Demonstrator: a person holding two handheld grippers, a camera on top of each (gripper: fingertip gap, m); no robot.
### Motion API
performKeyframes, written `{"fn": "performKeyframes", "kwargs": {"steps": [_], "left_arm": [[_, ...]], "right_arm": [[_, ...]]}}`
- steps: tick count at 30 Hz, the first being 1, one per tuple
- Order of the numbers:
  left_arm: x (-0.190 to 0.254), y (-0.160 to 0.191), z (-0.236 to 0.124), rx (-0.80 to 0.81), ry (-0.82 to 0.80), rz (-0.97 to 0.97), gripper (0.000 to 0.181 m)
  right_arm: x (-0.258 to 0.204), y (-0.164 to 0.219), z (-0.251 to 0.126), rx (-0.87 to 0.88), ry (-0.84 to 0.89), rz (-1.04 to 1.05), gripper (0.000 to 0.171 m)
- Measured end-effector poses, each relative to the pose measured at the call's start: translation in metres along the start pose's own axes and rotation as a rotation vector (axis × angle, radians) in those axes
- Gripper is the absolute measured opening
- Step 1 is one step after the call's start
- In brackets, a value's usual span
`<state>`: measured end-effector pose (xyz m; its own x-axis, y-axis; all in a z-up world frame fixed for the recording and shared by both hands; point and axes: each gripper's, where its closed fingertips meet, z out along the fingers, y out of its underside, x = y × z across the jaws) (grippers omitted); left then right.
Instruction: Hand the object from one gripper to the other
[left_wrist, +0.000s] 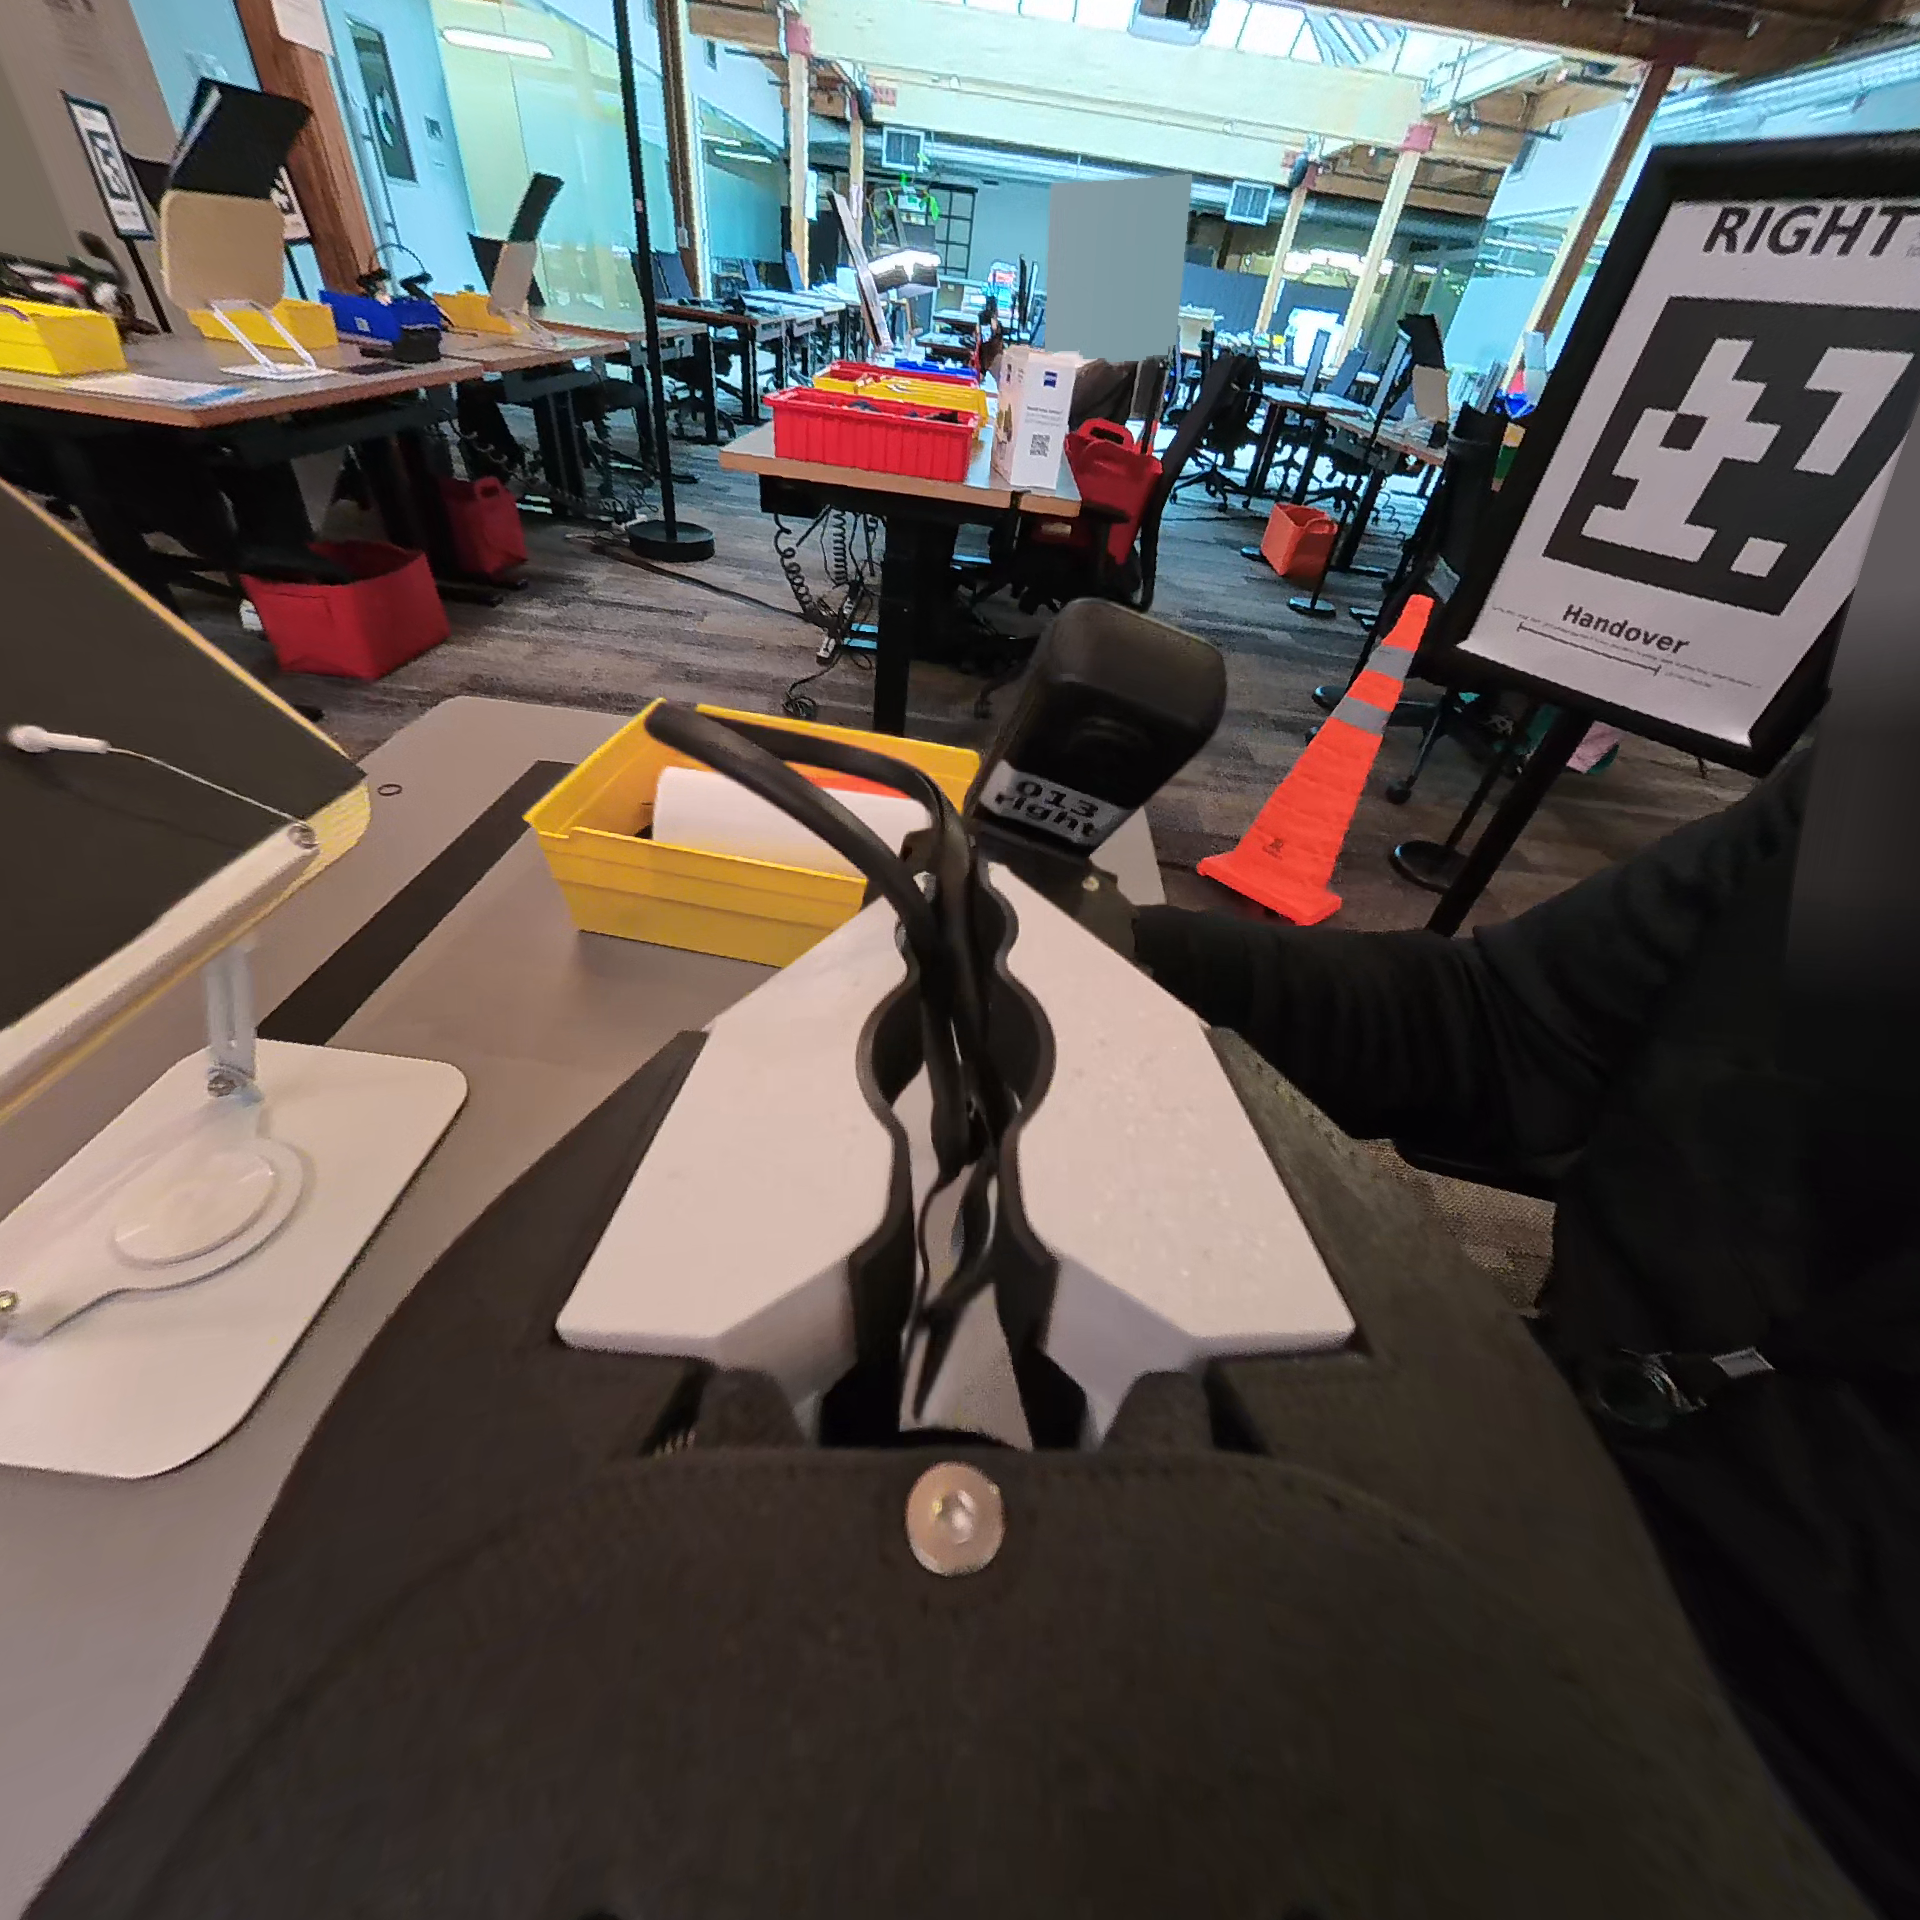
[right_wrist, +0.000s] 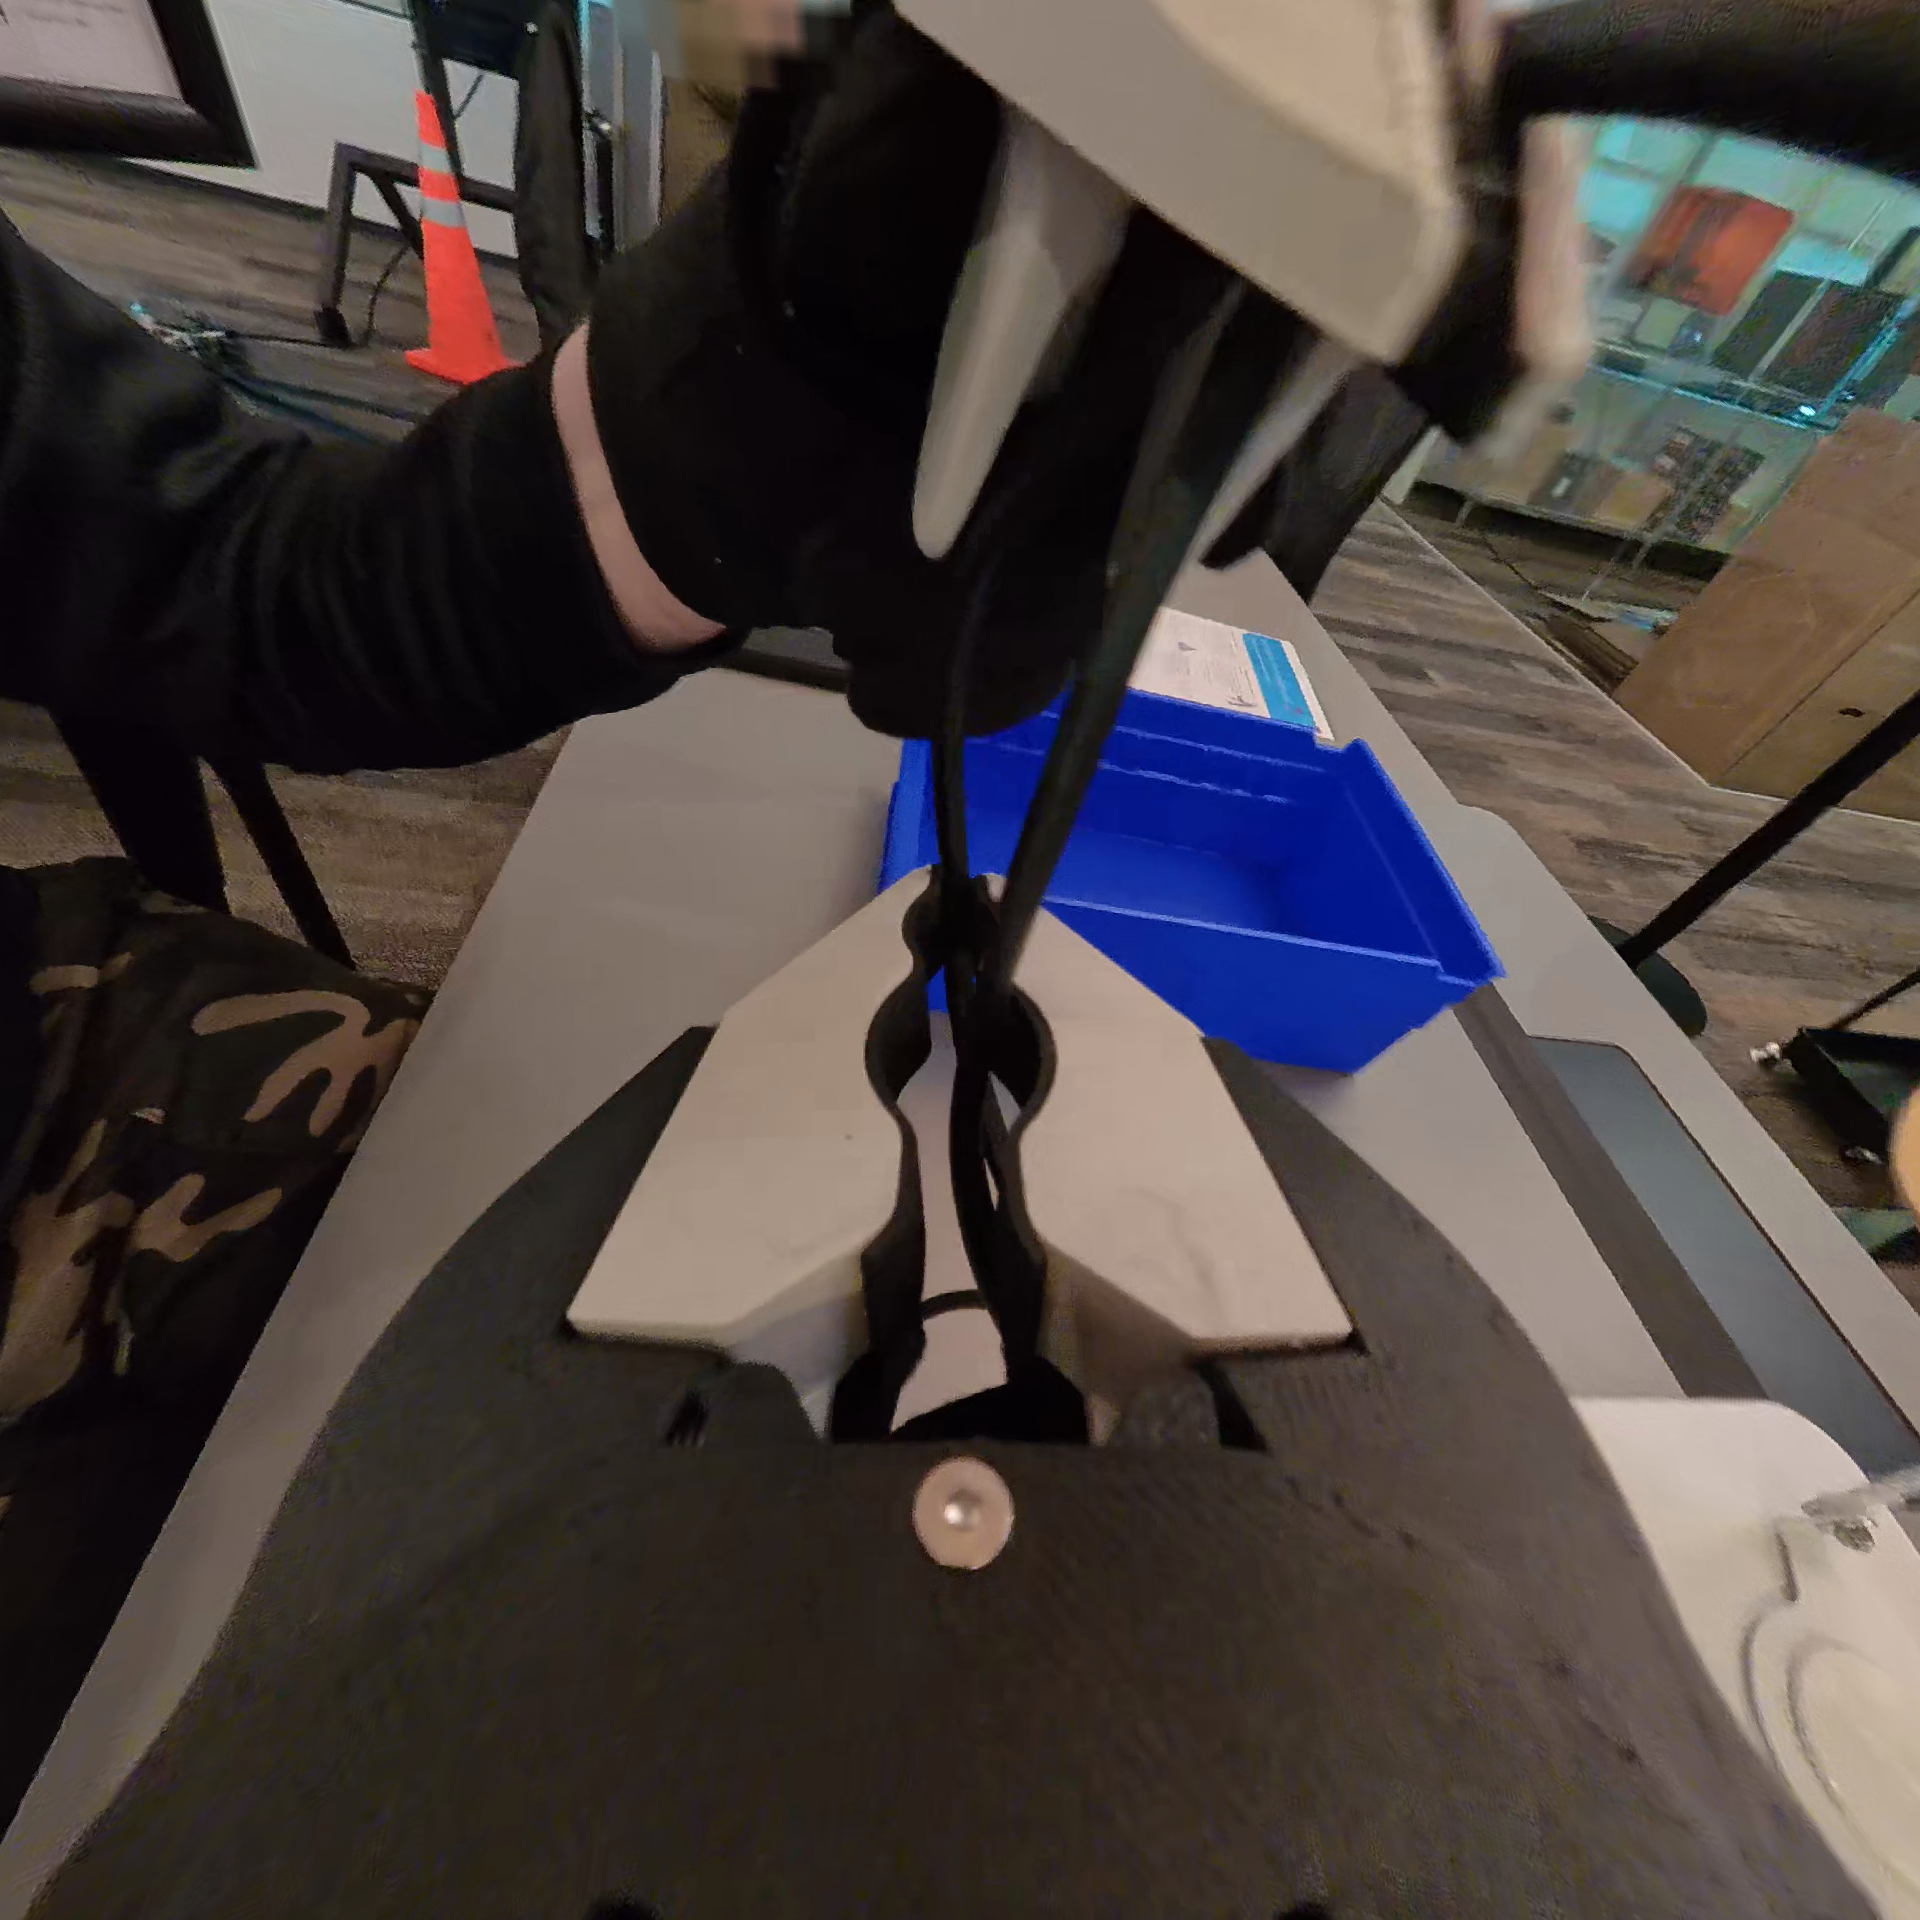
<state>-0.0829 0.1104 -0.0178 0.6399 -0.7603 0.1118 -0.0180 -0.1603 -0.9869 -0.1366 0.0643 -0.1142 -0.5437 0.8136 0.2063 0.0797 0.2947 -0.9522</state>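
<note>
A black cable (left_wrist: 790, 790) is bunched between the white fingers of my left gripper (left_wrist: 948, 925), which is shut on it. The cable loops up and left out of the fingertips. The right gripper's black body (left_wrist: 1101, 717) sits just beyond, held by a black-gloved hand. In the right wrist view my right gripper (right_wrist: 961, 914) is also shut on the cable (right_wrist: 1049, 810). Two strands run from it up to the left gripper (right_wrist: 1465, 353), which is blurred and held above by a gloved hand (right_wrist: 810, 395). Both grippers hold the cable above the grey table (right_wrist: 675, 831).
A yellow bin (left_wrist: 665, 894) holding a white object stands on the table ahead of the left gripper. A blue bin (right_wrist: 1278, 894) is below the right gripper. A tablet on a white stand (left_wrist: 208, 1226) is at the left. An orange cone (left_wrist: 1320, 800) and a framed sign (left_wrist: 1714, 416) stand on the floor. There is about 11 cm between the tips of the two grippers.
</note>
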Motion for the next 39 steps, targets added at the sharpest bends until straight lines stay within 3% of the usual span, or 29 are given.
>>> {"fn": "performKeyframes", "kwargs": {"steps": [9, 16, 21, 25, 34, 39], "left_arm": [[-0.034, -0.002, -0.027, 0.035, -0.091, -0.022, 0.002], [-0.053, 0.009, -0.026, 0.021, -0.147, -0.049, 0.002], [-0.066, 0.031, -0.022, -0.085, -0.204, -0.071, 0.002], [-0.059, 0.049, -0.01, -0.173, -0.156, -0.071, 0.002], [-0.05, 0.074, -0.003, -0.335, -0.137, -0.017, 0.0], [-0.048, 0.08, -0.002, -0.381, -0.148, 0.015, 0.0]], "right_arm": [[0.031, -0.013, -0.047, 0.058, 0.107, 0.036, 0.0], [0.039, -0.014, -0.058, 0.018, 0.176, -0.009, 0.0], [0.05, -0.025, -0.067, 0.043, 0.267, -0.052, 0.001], [0.059, -0.035, -0.075, 0.074, 0.354, -0.097, 0.0], [0.065, -0.024, -0.064, -0.061, 0.446, -0.199, 0.001], [0.067, -0.021, -0.063, -0.102, 0.482, -0.269, 0.01]]}}
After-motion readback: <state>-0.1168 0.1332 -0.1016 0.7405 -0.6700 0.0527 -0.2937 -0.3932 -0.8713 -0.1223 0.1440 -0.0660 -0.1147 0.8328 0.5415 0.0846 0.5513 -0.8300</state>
